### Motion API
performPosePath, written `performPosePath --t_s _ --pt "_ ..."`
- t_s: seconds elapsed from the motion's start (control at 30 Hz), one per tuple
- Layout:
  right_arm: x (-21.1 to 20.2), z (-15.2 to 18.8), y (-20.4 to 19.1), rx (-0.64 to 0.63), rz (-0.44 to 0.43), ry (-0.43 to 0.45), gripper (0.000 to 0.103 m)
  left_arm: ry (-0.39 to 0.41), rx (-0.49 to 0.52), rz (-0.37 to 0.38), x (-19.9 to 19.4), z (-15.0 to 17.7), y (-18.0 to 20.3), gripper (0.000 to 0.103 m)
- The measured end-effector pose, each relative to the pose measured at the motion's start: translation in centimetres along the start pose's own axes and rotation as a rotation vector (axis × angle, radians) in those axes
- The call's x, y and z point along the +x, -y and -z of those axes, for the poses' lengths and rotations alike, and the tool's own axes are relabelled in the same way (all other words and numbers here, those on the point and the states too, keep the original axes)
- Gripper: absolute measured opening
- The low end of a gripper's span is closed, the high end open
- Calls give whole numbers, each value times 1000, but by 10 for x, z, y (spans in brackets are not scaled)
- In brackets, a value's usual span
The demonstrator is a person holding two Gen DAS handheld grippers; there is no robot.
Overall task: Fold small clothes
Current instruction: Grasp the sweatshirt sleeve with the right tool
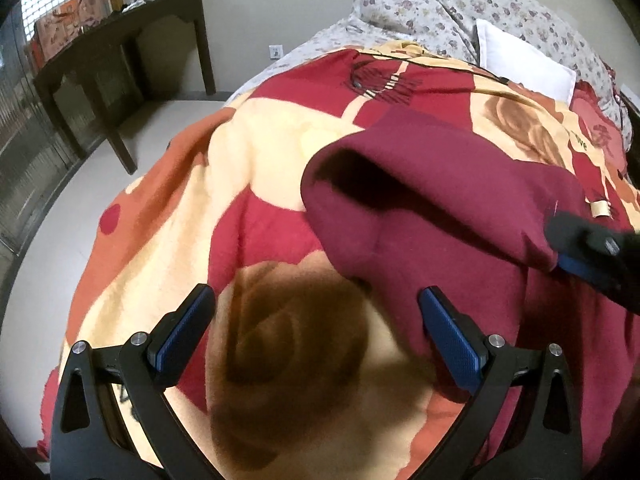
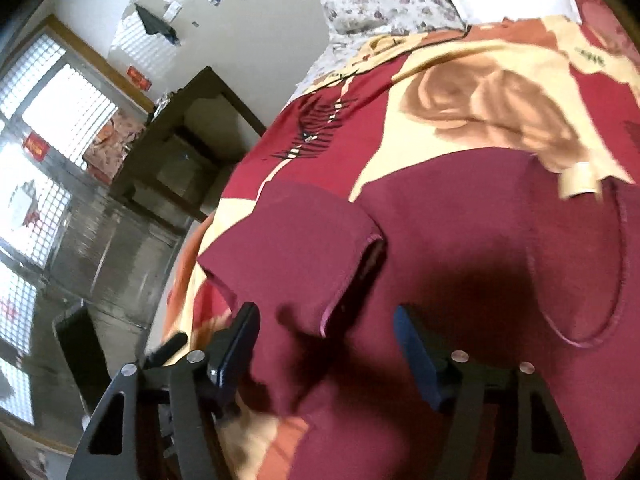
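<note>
The left claw (image 1: 316,336) is matte black plastic, two angular arms with triangular cut-outs, each tipped by a flat blue ribbed pad. Round silver screw heads mark the pivots, two on each side. The right claw (image 2: 326,356) has the same black frame, silver screws and dark blue pads.

I see a dark wooden table (image 1: 120,36) against the pale wall (image 1: 260,4) far left, bright gridded windows (image 2: 48,92) beside it, pale floor (image 1: 80,184).
</note>
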State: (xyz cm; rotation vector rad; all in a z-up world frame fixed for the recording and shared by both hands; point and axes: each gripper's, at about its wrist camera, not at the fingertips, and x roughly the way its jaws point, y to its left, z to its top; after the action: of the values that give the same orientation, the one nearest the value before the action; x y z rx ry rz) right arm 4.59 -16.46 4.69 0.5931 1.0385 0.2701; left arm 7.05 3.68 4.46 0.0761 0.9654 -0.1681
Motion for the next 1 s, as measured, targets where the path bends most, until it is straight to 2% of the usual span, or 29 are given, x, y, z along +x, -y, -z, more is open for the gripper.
performPosePath --t_s 0.03,0.13,0.2,0.27,0.37,0.5,0.57,0.77,0.87,1.0 --pt "9 -4 1 15 -1 -6 61 0 3 1 1 1 0 102" --pt "18 -10 6 70 -24 -11 61 -2 16 -2 3 3 2 102" --pt "18 -11 3 71 -57 2 50 -8 13 -2 6 3 2 102" --pt "13 -13 -4 39 -54 38 35 -12 0 -1 8 4 -1 102" --pt "7 -18 -19 -20 -80 47 27 -17 -10 -5 10 5 -2 102" --pt "3 -23 -44 -134 -22 68 18 -9 -6 -18 10 6 1 102" --pt "2 -24 -50 -158 -8 68 10 -8 -2 -26 11 7 2 102" --pt "-41 -23 -60 -217 -3 150 6 -5 1 -34 10 7 3 102" --pt "-72 -25 -64 -223 -38 187 6 -5 2 -38 6 7 3 102" --pt "-128 -23 -70 -254 -61 279 6 65 9 8 -25 14 -2 102"
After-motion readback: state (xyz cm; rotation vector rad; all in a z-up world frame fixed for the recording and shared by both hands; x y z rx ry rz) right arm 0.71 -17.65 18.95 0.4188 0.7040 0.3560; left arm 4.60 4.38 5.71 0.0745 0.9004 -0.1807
